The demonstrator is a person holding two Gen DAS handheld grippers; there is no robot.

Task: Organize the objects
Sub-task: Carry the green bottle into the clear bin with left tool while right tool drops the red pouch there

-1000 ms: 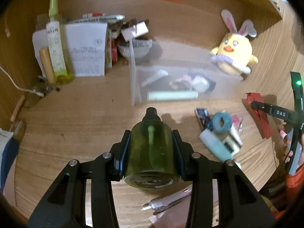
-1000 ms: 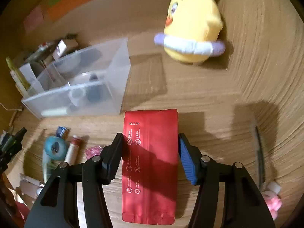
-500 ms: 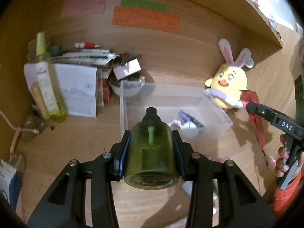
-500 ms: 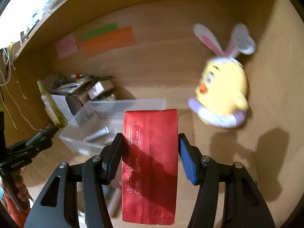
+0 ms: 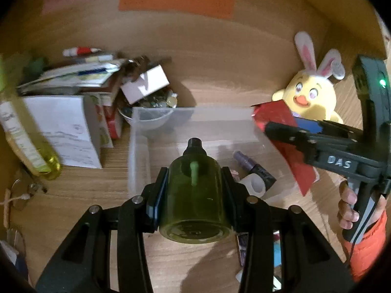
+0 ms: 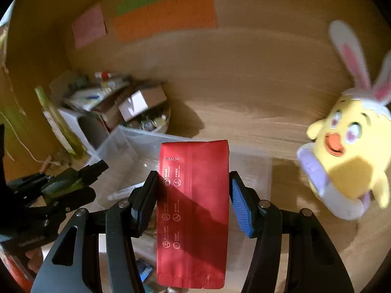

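Observation:
My left gripper (image 5: 194, 195) is shut on a dark green bottle (image 5: 195, 200) and holds it above the near edge of the clear plastic bin (image 5: 136, 151). My right gripper (image 6: 193, 193) is shut on a flat red packet (image 6: 193, 210) held over the bin (image 6: 117, 144). The packet (image 5: 290, 151) and right gripper also show at the right of the left wrist view, over the bin's right end. The left gripper with the bottle (image 6: 63, 185) shows at the left of the right wrist view. A purple tube (image 5: 251, 168) and a white roll (image 5: 254, 185) lie inside the bin.
A yellow bunny-eared plush (image 5: 312, 97) (image 6: 347, 161) stands right of the bin. A bowl of small items (image 5: 151, 107), a stack of papers and boxes (image 5: 80, 92) and a yellow-green bottle (image 5: 29, 144) crowd the left. Coloured notes (image 6: 166, 12) hang on the back wall. Small items (image 5: 276, 249) lie near the front.
Both grippers have moved closer to the bin with their loads. The red packet now hangs over the bin's right end, and the green bottle is over its near edge.

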